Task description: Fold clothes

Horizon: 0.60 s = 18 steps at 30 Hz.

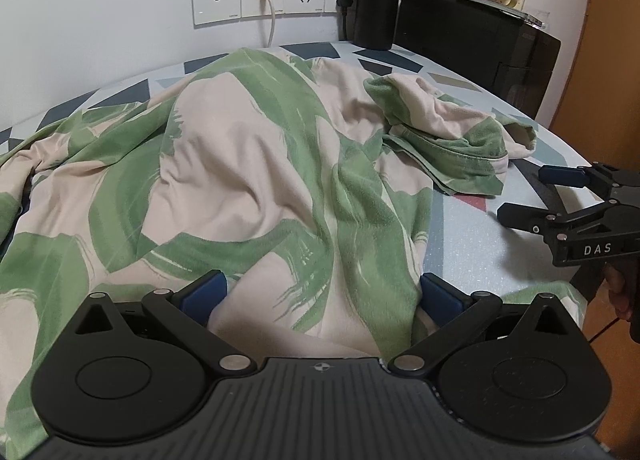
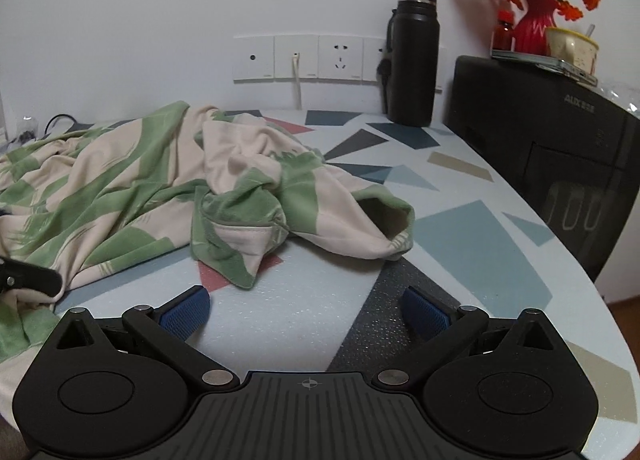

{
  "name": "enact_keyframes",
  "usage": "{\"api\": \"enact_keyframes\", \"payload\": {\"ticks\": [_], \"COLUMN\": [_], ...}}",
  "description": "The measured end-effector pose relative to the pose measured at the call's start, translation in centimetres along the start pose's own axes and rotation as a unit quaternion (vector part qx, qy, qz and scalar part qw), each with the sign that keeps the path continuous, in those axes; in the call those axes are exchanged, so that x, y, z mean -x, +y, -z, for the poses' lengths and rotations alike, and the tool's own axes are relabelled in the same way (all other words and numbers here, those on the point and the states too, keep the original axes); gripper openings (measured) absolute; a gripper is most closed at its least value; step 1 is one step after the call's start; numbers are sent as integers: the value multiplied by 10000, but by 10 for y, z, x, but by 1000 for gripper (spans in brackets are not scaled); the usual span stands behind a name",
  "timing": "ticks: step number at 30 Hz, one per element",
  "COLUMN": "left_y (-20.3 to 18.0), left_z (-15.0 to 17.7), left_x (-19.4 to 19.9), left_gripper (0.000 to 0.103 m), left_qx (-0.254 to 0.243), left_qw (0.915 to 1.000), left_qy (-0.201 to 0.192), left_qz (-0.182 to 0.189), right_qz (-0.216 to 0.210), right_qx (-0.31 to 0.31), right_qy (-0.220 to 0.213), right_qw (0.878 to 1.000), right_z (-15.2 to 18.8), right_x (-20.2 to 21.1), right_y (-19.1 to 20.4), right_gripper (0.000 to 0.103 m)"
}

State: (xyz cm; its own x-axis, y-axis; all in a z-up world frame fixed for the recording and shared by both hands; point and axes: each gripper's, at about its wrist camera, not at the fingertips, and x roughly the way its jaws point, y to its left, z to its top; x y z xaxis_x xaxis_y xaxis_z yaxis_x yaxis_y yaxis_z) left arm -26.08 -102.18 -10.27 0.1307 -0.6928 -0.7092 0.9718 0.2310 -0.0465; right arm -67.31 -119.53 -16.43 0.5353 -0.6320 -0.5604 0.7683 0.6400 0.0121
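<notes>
Your left gripper (image 1: pixel 320 296) sits low at the table's (image 2: pixel 460 236) near edge, jaws wide apart w/ a ridge of the shirt (image 1: pixel 240 164) bunched between the pads, not clamped. Your right gripper (image 2: pixel 306 310) hovers level over bare table, jaws apart, nothing in them, pointing at the sleeve (image 2: pixel 360 220). Shirt lies crumpled across the table's left & middle

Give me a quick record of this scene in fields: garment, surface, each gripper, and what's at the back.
garment: green and cream shirt, crumpled, unfolded
surface: patterned table
left gripper: jaws open, fabric between them
right gripper: jaws open, over bare table, holding nothing
back: black bottle, black appliance, red vase
</notes>
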Motion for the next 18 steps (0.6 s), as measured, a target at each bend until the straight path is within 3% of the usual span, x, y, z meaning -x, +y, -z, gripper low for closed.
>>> {"api": "enact_keyframes", "payload": {"ticks": [16, 17, 18], "left_y": [-3, -3, -4], "left_z": [7, 8, 8], "left_x": [2, 3, 4], "left_gripper": [103, 100, 89], "left_qx": [-429, -483, -538], "left_qw": [9988, 9984, 9979], "left_qy": [-163, -183, -204], "left_qz": [166, 232, 300], "right_qz": [20, 6, -8], "right_qx": [10, 12, 15], "right_qy": [-195, -200, -205], "right_qw": [9998, 9998, 9998], "right_z": [3, 3, 4], "right_x": [-3, -2, -2], "right_y": [1, 1, 0], "right_gripper": [102, 102, 102]}}
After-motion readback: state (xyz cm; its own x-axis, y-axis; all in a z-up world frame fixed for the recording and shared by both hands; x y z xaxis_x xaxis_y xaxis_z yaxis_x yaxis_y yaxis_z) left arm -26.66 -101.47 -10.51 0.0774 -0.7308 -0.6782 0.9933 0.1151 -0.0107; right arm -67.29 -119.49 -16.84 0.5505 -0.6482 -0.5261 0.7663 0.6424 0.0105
